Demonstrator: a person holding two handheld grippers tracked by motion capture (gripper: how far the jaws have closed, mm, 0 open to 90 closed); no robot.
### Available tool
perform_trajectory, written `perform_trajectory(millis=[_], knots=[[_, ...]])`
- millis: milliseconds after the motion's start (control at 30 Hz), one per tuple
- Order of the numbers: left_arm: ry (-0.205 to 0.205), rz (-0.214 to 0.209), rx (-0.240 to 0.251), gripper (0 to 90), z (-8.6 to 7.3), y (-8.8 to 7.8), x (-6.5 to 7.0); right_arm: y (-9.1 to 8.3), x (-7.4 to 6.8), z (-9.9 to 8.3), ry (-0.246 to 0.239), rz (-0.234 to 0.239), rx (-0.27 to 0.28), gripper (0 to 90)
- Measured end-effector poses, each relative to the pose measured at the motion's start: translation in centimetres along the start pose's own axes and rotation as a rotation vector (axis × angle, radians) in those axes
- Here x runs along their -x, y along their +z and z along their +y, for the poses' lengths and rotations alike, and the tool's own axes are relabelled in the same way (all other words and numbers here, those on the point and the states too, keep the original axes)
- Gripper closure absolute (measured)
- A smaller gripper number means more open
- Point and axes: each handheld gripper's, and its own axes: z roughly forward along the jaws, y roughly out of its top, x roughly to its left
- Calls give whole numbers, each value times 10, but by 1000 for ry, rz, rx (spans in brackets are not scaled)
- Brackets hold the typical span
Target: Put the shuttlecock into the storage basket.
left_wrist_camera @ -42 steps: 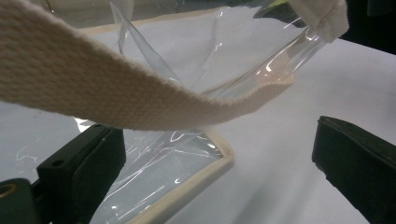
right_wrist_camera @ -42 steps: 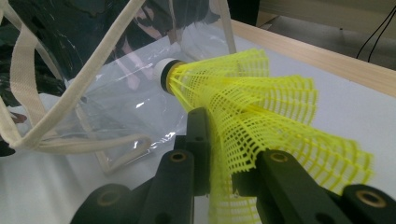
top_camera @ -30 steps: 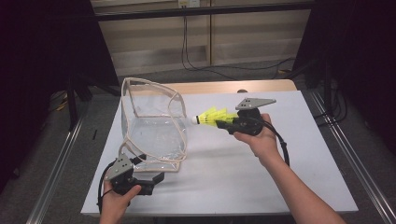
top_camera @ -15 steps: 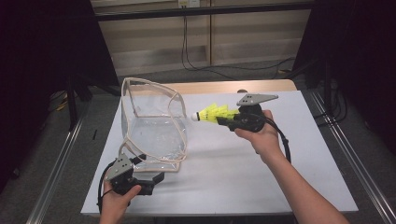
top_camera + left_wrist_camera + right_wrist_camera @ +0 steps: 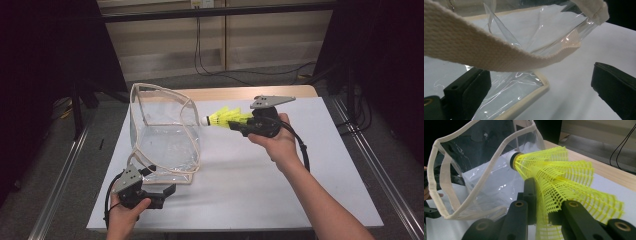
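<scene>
A clear plastic bag [image 5: 165,140] with cream webbing trim stands open on the white sheet [image 5: 280,195]. My right gripper [image 5: 235,126] is shut on the skirt of a yellow shuttlecock [image 5: 225,119], held in the air just right of the bag's rim with its white cork toward the bag. The right gripper view shows the shuttlecock [image 5: 564,177] pinched between that gripper's [image 5: 541,202] jaws, the bag [image 5: 481,180] just beyond it. At the bag's near left corner my left gripper [image 5: 167,191] rests open. In the left gripper view the bag's [image 5: 524,32] strap crosses above my left gripper [image 5: 540,85], whose jaws stand wide apart.
The sheet covers a wooden table whose bare edge [image 5: 225,93] shows at the back. Metal rails [image 5: 60,175] run along both sides. Cables [image 5: 210,65] lie on the floor beyond the table. The sheet's right half is bare.
My right gripper has edged the shuttlecock slightly left and up toward the bag's rim. The left gripper and the bag have stayed put.
</scene>
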Motion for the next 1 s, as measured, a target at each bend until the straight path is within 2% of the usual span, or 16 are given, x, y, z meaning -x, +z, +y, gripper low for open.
perform_trajectory(millis=[1000], knots=[[0, 2, 2, 28, 0, 0, 0, 6, -13, 20, -32, 16, -6, 802]])
